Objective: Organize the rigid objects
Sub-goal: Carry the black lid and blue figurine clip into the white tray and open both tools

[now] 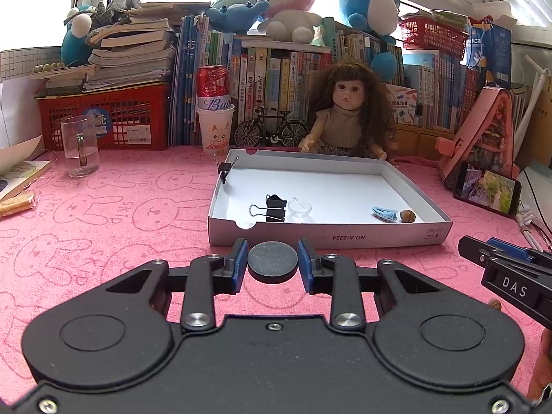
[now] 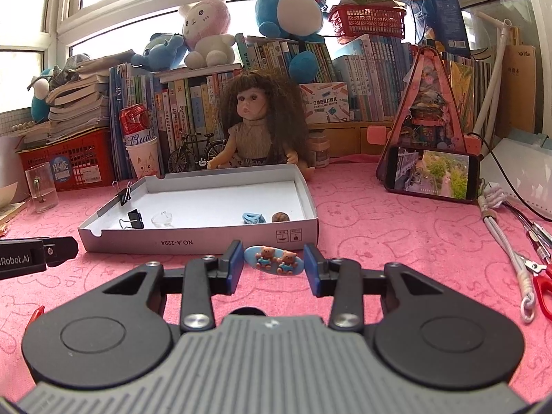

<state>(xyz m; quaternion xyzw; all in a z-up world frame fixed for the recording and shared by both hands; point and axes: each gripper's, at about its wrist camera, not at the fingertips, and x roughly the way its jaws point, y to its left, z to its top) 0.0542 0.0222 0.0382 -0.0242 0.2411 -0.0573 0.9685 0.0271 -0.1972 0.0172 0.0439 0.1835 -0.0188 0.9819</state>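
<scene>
My left gripper (image 1: 273,263) is shut on a dark round disc (image 1: 273,261), held just in front of the white shallow box (image 1: 327,238). My right gripper (image 2: 273,262) is shut on a light blue oval hair clip with two bears (image 2: 274,259), also just short of the box (image 2: 193,239). Inside the box lie a black binder clip (image 1: 274,208), a small clear glass piece (image 1: 299,209), a blue hair claw (image 1: 384,213) and a brown nut-like piece (image 1: 407,216). A second binder clip (image 1: 225,169) is clamped on the box's left wall.
A doll (image 1: 345,117) sits behind the box before shelves of books. A glass mug (image 1: 80,145) stands at the left, a phone (image 2: 431,172) leans at the right. Scissors (image 2: 541,286) and cords lie on the pink cloth at the far right.
</scene>
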